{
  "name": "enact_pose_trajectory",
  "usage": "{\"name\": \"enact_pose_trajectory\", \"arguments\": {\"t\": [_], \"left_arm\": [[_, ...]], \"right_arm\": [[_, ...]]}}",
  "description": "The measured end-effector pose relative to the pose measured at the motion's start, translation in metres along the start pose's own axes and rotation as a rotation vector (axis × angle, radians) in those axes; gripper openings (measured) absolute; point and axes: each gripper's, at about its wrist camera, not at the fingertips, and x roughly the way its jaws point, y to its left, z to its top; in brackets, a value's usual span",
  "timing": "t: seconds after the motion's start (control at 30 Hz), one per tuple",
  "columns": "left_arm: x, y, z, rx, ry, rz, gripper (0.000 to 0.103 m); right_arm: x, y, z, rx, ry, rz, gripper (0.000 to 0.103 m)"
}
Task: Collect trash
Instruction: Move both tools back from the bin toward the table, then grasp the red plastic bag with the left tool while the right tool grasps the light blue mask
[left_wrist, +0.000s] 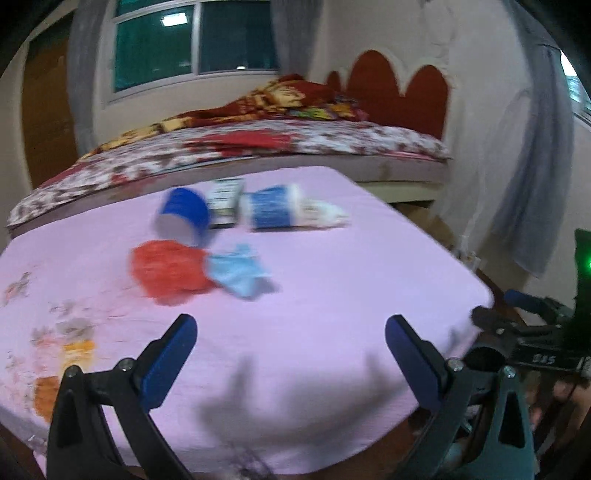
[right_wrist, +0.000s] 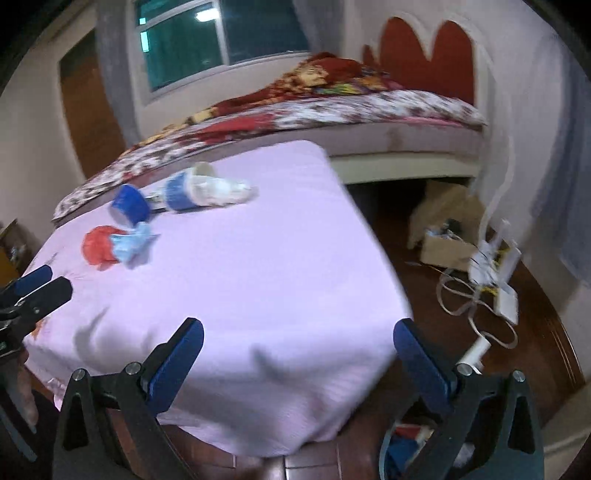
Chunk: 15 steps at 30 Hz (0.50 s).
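Pink cloth (left_wrist: 295, 325) covered the table and served as the reference for everything. All the trash lay untouched in one cluster on its far-left part, toward the bed (left_wrist: 332, 140); nothing appeared collected yet, so the task looked to be at its very start.

Items in the cluster:
- Blue cup (left_wrist: 183, 218) on its side, long axis running toward the near-left, white open mouth facing the near edge of the cloth.
- Blue-and-white cup (left_wrist: 273, 210) just right of it, also on its side, long axis roughly along the cloth's far edge; white crumpled stuff (left_wrist: 321, 216) trailed from its right end. Which end was the mouth, blur hid.
- Small box (left_wrist: 225, 203) between the two cups; print unreadable.
- Red crumpled piece (left_wrist: 166, 271) nearer than the cups, touching a light-blue crumpled piece (left_wrist: 240, 271) on its right. Neither had a clear axis.

Left gripper (left_wrist: 291, 332) hung over the near half of the cloth, jaws wide apart, holding nothing, well short of the cluster. Right gripper (right_wrist: 299, 336) sat over the cloth's near-right corner, jaws likewise spread and empty, farther from the trash.

No bin was visible on the cloth. A cardboard box (right_wrist: 443, 236) stood on the floor beyond the right edge; its role was unclear.
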Motion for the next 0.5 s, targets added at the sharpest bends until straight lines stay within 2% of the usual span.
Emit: {"name": "enact_pose_trajectory", "arguments": {"t": [0.23,0.3,0.37,0.5], "left_arm": [[0.012,0.074,-0.002,-0.085,0.041,0.092,0.09],[0.017,0.09,-0.003,-0.104,0.052,0.11,0.087],[0.022,0.103,-0.003,-0.123,0.064,0.124,0.085],[0.032,0.126,-0.002,-0.147,0.076,0.145,0.083]], "right_arm": [[0.032,0.077,0.027,-0.112,0.004,0.117,0.103],[0.039,0.098,0.033,-0.151,0.004,0.139,0.101],[0.049,0.12,0.04,-0.19,0.009,0.16,0.093],[0.072,0.154,0.048,-0.241,0.037,0.197,0.089]]}}
